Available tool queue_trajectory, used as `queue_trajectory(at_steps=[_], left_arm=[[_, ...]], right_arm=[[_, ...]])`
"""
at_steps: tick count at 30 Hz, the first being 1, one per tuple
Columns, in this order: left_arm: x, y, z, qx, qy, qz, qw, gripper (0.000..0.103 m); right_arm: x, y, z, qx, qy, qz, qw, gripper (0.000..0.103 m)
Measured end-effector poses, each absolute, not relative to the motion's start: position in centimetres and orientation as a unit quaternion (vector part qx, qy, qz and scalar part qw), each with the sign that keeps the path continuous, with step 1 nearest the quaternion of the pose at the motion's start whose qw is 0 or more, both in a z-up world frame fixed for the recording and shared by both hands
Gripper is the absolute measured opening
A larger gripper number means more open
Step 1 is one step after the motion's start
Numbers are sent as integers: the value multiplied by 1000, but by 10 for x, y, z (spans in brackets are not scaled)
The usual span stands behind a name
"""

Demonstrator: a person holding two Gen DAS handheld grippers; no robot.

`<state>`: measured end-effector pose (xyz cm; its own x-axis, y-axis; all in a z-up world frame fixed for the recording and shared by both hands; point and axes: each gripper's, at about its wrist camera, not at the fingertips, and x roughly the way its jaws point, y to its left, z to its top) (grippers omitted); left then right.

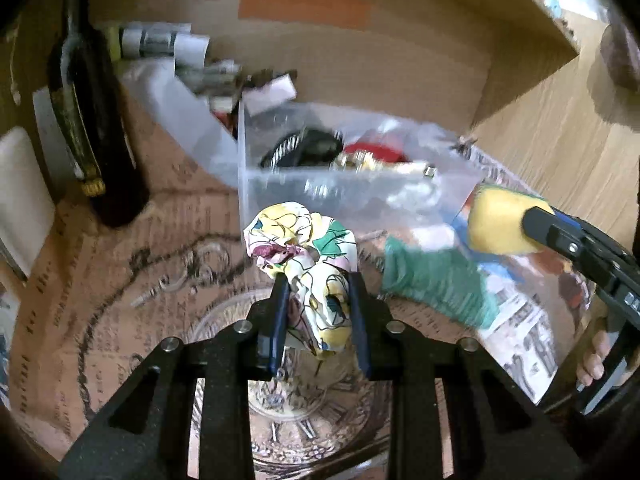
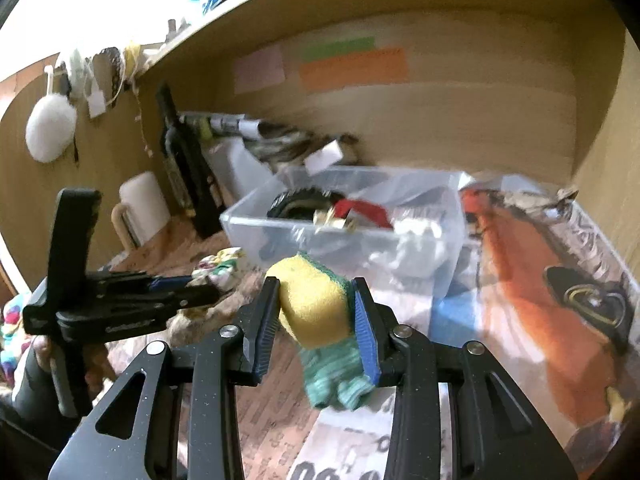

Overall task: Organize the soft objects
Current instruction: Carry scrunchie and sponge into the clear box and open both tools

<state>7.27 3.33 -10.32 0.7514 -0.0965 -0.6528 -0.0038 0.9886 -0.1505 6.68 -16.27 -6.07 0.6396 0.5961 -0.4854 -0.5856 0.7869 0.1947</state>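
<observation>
Left wrist view shows us our left gripper (image 1: 318, 300) closed around a crumpled floral cloth (image 1: 304, 252), its fingers pinching the lower folds while the upper bunch rises just in front of the clear plastic bin (image 1: 256, 188). To the right, our right gripper (image 1: 516, 224) has its fingers pressed on a yellow sponge with a green scouring side (image 1: 492, 224), and a green knitted cloth (image 1: 436, 280) hangs below it, blurred. In the right wrist view we see the same right gripper (image 2: 316, 312) squeezing the sponge (image 2: 312, 304) between nearly closed fingers, the green knit (image 2: 336, 376) trailing beneath; whether the knit is caught with it we cannot tell. Both loads hang above the paper-covered desk (image 2: 520, 280), near the bin's (image 2: 248, 220) front edge. The bin already holds a dark coiled item, something red and some white pieces, too blurred for us to name. We judge the task as midway: two soft things are picked up and carried toward the bin, neither is inside it yet, and a colourful soft item (image 2: 12, 320) at the desk's left edge seems left to sort.
</observation>
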Motion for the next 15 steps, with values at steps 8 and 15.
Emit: queue_trajectory(at_steps=[8, 15], left_arm=[[90, 34, -70, -71, 306, -20, 949, 29], [119, 36, -53, -63, 287, -16, 956, 29]], right_arm=[[89, -172, -33, 21, 231, 300, 926, 33], [113, -169, -18, 17, 204, 288, 935, 33]])
